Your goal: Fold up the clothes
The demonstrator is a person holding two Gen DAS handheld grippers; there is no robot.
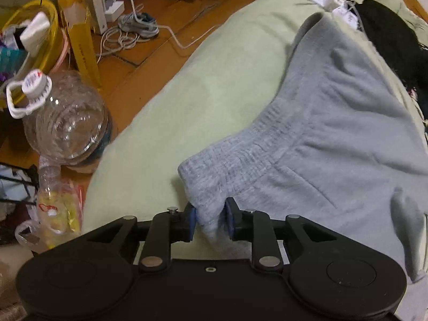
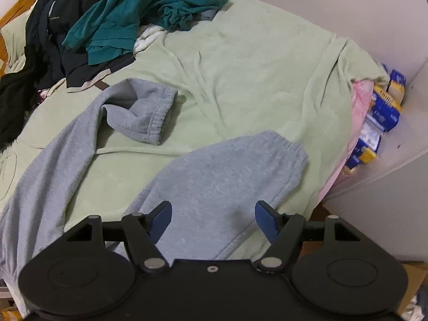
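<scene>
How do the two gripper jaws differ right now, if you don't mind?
The left gripper is pinched on the waistband corner of the grey sweatpants; the right gripper stands wide open, holding nothing, above a pant leg. Both have blue pads and point down at the bed.

No text, brand, number or sign can be read in either view. Dark lettering is printed down the side of the yellow carton (image 1: 83, 50), but it is too blurred to be made out. A red and blue mark is carried on the bottle cap (image 1: 34, 80), illegible. Printing is present on the blue and yellow boxes (image 2: 382, 117) beside the wall, also too blurred to be read.
</scene>
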